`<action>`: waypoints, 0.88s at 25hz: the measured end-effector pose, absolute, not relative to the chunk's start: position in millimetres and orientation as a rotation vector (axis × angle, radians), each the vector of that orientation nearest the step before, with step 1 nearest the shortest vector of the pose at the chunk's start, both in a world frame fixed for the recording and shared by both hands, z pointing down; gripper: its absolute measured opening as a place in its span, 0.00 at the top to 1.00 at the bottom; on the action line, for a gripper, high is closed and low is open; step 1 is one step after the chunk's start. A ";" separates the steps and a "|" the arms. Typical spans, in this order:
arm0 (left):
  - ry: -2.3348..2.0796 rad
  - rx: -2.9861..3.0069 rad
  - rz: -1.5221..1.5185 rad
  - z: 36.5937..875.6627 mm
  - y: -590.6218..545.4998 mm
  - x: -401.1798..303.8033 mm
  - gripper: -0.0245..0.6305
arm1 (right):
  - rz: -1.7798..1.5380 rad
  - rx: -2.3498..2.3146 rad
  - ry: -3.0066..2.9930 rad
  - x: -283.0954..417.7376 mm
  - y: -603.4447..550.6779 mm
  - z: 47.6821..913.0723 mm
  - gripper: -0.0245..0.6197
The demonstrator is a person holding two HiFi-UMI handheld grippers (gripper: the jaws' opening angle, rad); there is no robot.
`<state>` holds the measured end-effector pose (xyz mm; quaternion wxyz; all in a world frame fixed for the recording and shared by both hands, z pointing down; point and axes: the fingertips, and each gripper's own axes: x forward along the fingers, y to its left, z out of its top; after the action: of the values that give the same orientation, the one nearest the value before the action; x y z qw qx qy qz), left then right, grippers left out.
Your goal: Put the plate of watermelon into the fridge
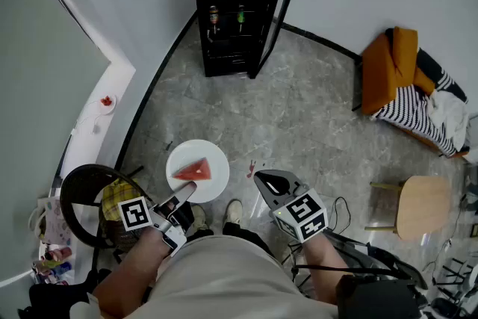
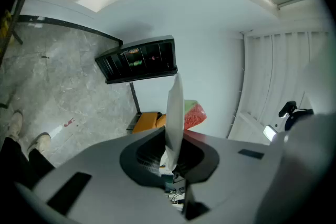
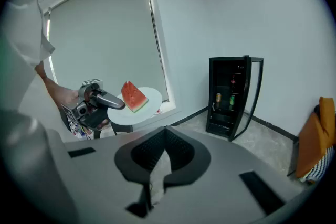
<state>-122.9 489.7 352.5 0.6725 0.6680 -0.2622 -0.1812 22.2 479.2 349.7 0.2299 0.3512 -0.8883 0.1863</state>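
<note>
A white plate [image 1: 213, 159] carrying a wedge of watermelon [image 1: 193, 171] hangs above the grey stone floor. My left gripper [image 1: 186, 193] is shut on the plate's near rim. In the left gripper view the plate [image 2: 175, 107] shows edge-on between the jaws, with the watermelon [image 2: 192, 114] behind it. My right gripper [image 1: 263, 180] is shut and holds nothing, to the right of the plate. The right gripper view shows the plate [image 3: 148, 99], the watermelon [image 3: 134, 96] and the left gripper [image 3: 97, 102]. The black fridge [image 1: 230, 7] stands far ahead with its glass door [image 1: 281, 10] swung open, bottles on its shelves.
An orange chair with striped cloth [image 1: 409, 82] sits at the right wall. A round wooden stool [image 1: 423, 205] and cables lie at the lower right. A dark round basket [image 1: 88, 199] stands at the left. A white sill [image 1: 107, 102] runs along the left wall.
</note>
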 end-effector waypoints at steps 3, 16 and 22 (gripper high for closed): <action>-0.578 1.513 -0.400 350.8 484.5 -113.6 0.92 | 0.508 0.955 -2.445 27.3 476.5 346.4 0.94; -0.548 1.528 -0.378 357.8 423.1 -76.3 0.92 | 0.552 0.933 -2.412 54.0 424.7 356.5 0.94; -0.499 1.519 -0.376 374.9 344.1 -70.7 0.92 | 0.511 0.932 -2.364 43.2 356.9 370.3 0.93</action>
<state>-70.7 344.1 374.9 0.6813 0.6770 -0.2222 -0.1676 43.2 356.9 370.3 0.2713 0.3460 -0.8779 0.1898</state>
